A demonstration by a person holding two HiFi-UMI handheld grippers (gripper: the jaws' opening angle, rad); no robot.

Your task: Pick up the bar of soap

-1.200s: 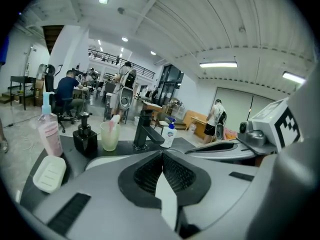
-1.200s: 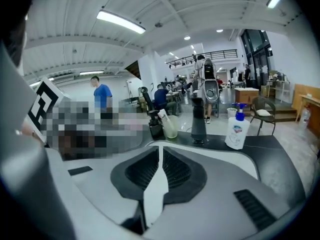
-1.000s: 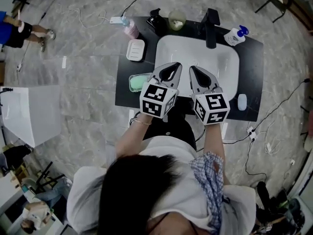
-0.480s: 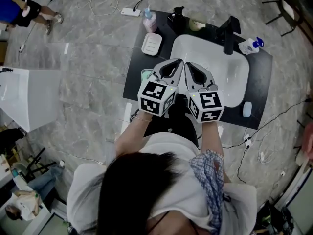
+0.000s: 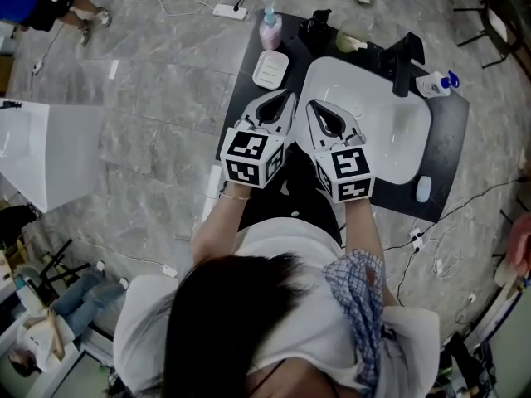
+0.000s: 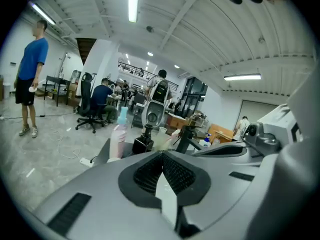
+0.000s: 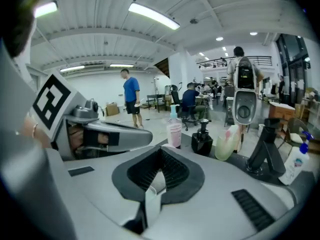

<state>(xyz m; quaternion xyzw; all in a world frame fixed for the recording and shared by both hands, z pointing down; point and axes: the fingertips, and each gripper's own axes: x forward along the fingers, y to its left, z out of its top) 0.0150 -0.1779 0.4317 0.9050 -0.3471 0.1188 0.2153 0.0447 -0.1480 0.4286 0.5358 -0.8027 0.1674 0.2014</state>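
The left gripper (image 5: pixel 284 99) and right gripper (image 5: pixel 314 108) are held shut and empty above the counter's (image 5: pixel 448 135) near edge. The bar of soap cannot be made out for certain. A white dish (image 5: pixel 270 69) is seen far left.

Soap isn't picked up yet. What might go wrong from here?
1. The left gripper and right gripper are both shut and empty; reaching in like this would likely push, not grip.
2. The pink bottle and black pump bottle stand just beyond the white soap dish, so overshooting may topple them.
3. The grippers sit close side by side and may bump.
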